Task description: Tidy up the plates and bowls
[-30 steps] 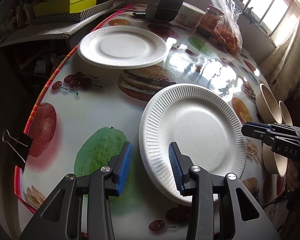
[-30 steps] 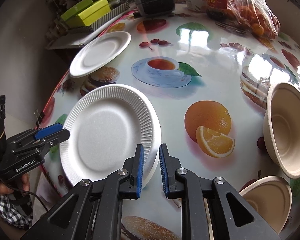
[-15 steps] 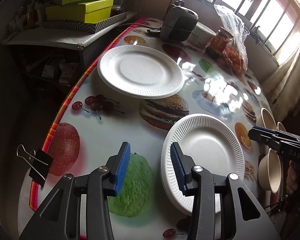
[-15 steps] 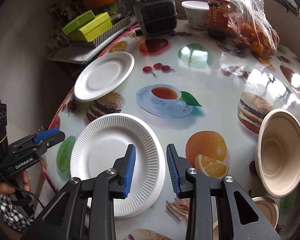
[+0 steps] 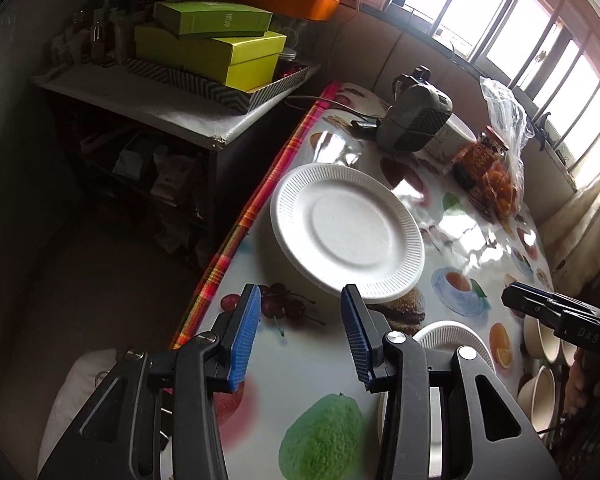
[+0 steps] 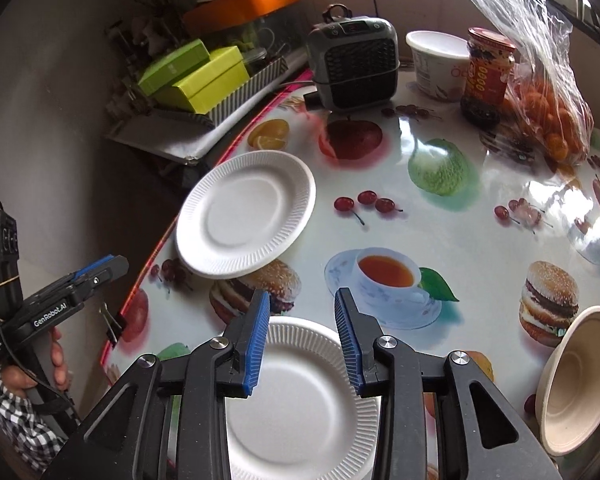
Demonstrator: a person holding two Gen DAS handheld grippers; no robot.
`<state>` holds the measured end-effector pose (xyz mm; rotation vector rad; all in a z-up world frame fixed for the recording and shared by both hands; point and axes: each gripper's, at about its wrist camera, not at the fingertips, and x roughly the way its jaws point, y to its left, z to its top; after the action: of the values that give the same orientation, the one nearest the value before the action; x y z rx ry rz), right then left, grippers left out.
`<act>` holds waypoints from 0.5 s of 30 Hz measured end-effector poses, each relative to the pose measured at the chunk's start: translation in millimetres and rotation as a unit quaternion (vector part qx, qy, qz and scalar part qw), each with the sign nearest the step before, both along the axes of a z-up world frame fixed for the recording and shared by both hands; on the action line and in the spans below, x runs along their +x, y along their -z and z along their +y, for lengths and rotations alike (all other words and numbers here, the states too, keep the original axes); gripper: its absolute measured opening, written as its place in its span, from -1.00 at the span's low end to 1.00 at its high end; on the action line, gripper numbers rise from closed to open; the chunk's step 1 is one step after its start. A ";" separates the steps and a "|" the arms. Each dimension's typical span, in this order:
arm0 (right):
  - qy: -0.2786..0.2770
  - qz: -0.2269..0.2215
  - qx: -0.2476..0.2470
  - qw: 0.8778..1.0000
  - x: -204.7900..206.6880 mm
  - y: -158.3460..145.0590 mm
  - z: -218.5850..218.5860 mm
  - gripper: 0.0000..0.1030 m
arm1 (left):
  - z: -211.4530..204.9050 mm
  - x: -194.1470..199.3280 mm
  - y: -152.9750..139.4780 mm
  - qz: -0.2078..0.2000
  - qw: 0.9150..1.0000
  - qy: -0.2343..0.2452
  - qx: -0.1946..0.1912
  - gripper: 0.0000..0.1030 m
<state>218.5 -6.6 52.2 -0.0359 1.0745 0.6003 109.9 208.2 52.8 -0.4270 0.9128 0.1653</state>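
Both tongs have lifted back off the near plate (image 6: 300,396) since a second ago; it lies flat on the counter (image 6: 380,216), alone, near the edge closest to you. Your right tongs (image 6: 300,334) gripped its rim a second ago; their jaws have just been opening, and now they hang above it, partly apart, nothing between the blue pads. Your left tongs (image 5: 298,336) stand at a middling gap, empty too, shifted away from that plate toward the far plate (image 5: 346,230). That second white plate sits farther along the counter by the striped edge, well apart from the first, over a printed burger. Tan bowls (image 6: 576,384) rest at the right edge of the counter; one tips on its side, mouth toward the plates. Beyond: a grey heater (image 6: 354,66), a white tub (image 6: 438,64), a red-labelled jar (image 6: 488,76), a clear bag of oranges (image 6: 540,92). Green boxes (image 5: 216,52) stack on a side shelf off the counter.
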 end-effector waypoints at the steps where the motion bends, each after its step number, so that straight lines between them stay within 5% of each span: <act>1: -0.002 -0.001 0.002 1.000 3.2 -1.0 6.0 -0.36 | 4.2 2.1 -1.1 -0.002 1.000 -0.001 -0.001 -0.17; 15: 0.041 0.027 0.003 0.999 66.1 26.7 48.0 -0.36 | 41.7 56.6 16.4 0.016 1.000 -0.001 -0.015 -0.17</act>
<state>284.6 41.4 25.5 0.0293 1.1212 0.5322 166.5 249.9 36.4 -0.4539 0.9468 0.1614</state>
